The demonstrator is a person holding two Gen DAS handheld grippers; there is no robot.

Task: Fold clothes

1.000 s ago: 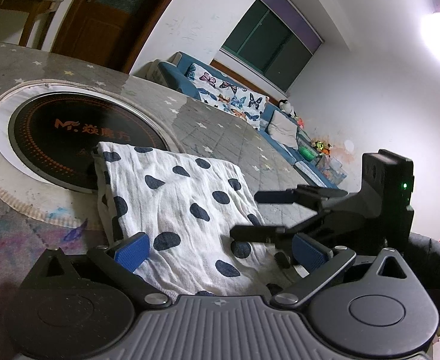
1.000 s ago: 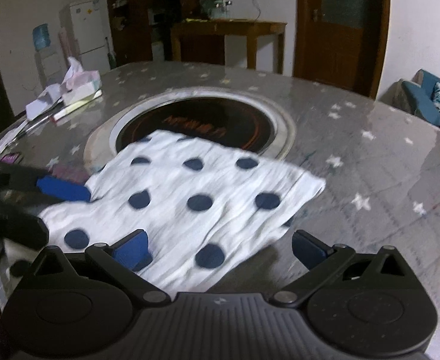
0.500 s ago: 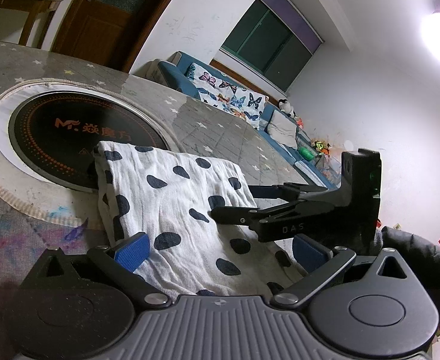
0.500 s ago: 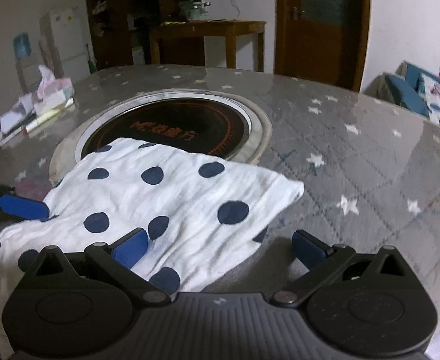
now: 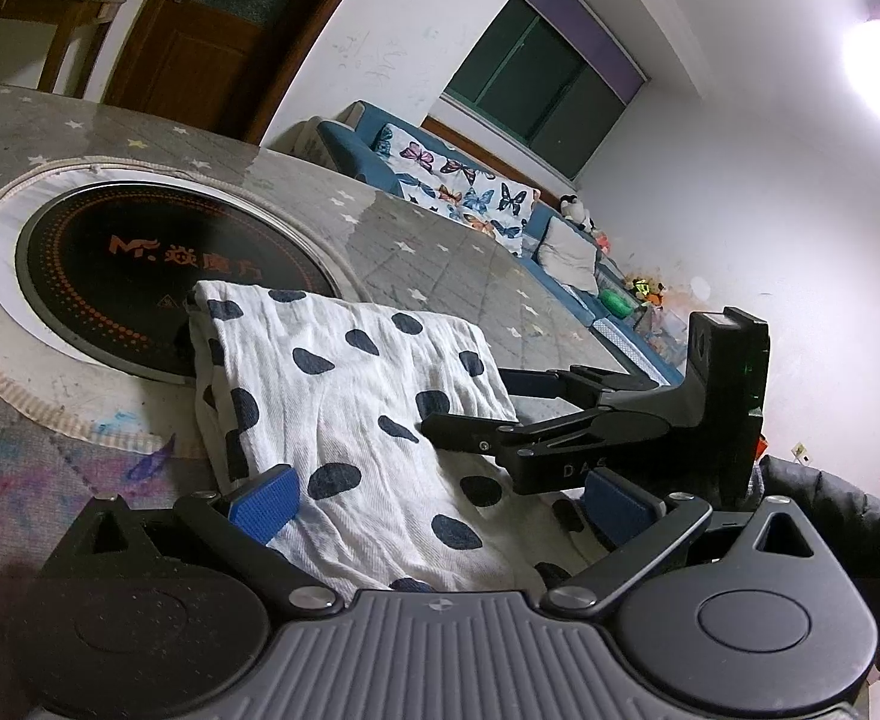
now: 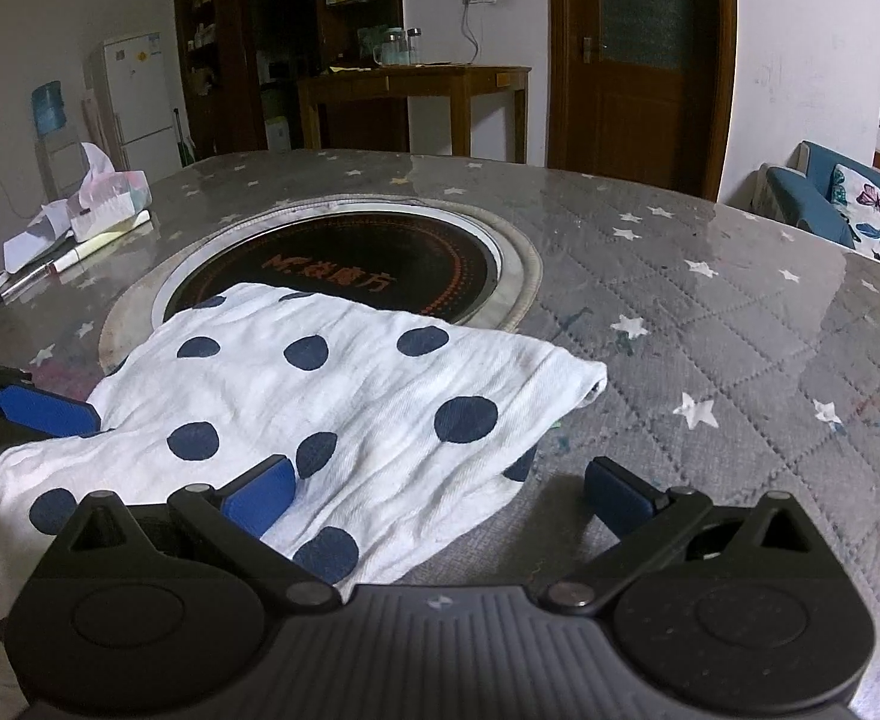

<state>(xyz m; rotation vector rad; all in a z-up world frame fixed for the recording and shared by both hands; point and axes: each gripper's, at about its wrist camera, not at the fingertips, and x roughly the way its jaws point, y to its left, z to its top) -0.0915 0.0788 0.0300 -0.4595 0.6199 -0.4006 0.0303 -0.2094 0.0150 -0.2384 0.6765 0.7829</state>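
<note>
1. The left gripper (image 5: 440, 498) hangs released, its blue pads spread either side of the near edge of the polka-dot cloth (image 5: 344, 408).
2. The right gripper (image 6: 437, 489) is likewise spread wide, its left pad over the cloth's near right part.
3. The cloth lies part-folded on the quilted table (image 6: 709, 324), its far edge overlapping the round cooktop (image 6: 380, 258).
4. Judged step: between folds; next calls for clamping the near edge and carrying it across.

Right gripper (image 5: 475, 402) moved onto spotted cloth (image 5: 344, 414) edge.
</note>
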